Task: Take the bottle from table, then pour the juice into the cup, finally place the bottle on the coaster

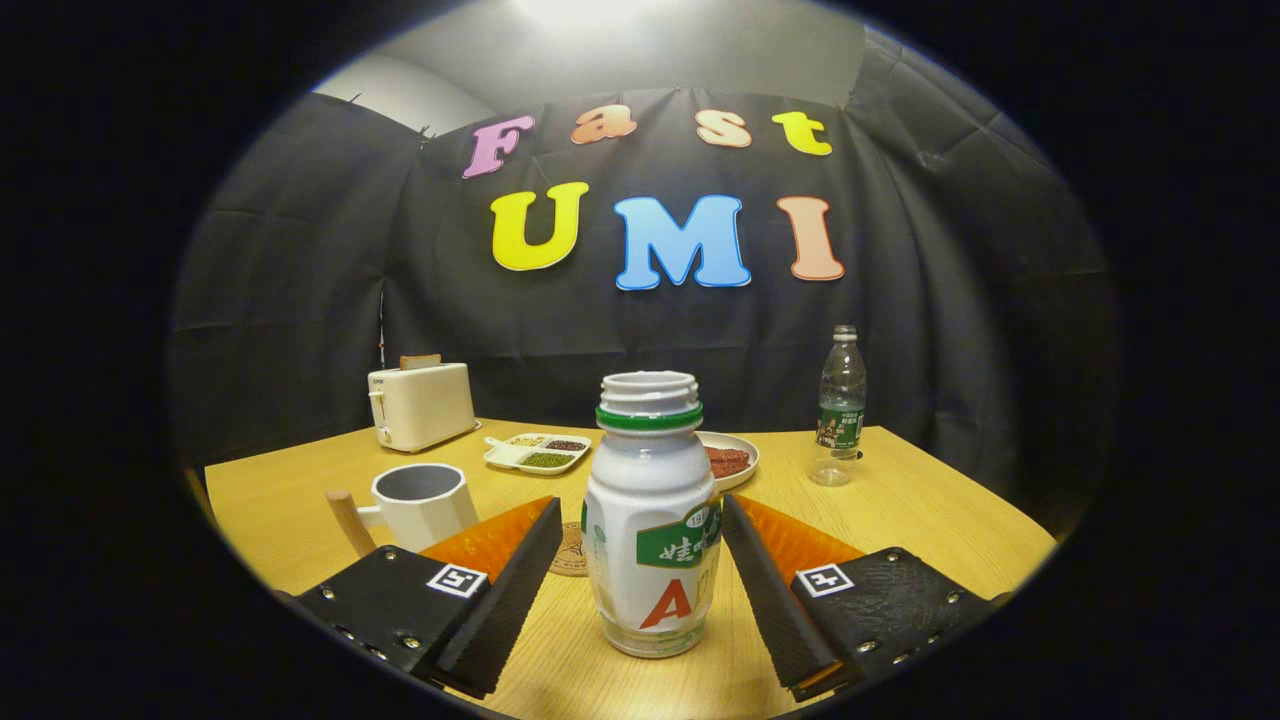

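A white juice bottle (650, 520) with a green neck ring and no cap stands upright on the wooden table (930, 510). It is between the fingers of my gripper (640, 510), which is open. A small gap shows at the left finger (520, 570); the right finger (760, 580) lies close against the bottle's label. A white cup (425, 505) with a wooden handle stands just beyond the left finger. A round brown coaster (572, 555) lies between the cup and the bottle, mostly hidden by the left finger and the bottle.
Farther back on the table are a white toaster (420, 405), a divided dish of grains (538, 452) and a plate of red food (730, 460). A clear water bottle (840, 405) stands beyond the right finger.
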{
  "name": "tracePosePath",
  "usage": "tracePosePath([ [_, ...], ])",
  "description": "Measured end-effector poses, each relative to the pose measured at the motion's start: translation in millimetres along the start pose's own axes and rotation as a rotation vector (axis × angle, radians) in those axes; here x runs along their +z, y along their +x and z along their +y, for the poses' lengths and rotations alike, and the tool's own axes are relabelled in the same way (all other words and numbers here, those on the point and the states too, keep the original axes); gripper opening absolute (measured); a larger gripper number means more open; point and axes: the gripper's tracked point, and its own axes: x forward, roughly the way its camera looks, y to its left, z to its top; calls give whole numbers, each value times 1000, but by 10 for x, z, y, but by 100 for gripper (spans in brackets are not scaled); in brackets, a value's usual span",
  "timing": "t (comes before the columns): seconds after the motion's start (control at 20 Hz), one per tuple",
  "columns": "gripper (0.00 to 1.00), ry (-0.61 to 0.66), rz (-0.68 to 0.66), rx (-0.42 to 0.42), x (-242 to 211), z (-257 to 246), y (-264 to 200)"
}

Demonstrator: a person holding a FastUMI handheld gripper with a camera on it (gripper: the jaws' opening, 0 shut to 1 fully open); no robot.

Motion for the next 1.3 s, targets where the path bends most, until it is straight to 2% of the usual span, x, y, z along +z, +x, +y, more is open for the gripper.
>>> tracePosePath([
  [0.25, 95, 13, 40, -33, -153, -71, 158],
  [0.3, 82, 18, 36, -46, -138, -84, 169],
  [0.45, 79, -21, 58, -70, -135, -63, 171],
  [0.5, 75, -43, 64, -71, -137, -45, 169],
  [0.6, 75, -107, 68, -81, -123, -24, 177],
  [0.65, 70, -150, 59, -87, -79, -10, 179],
  [1.3, 70, -705, 0, -224, 494, 84, 288],
])
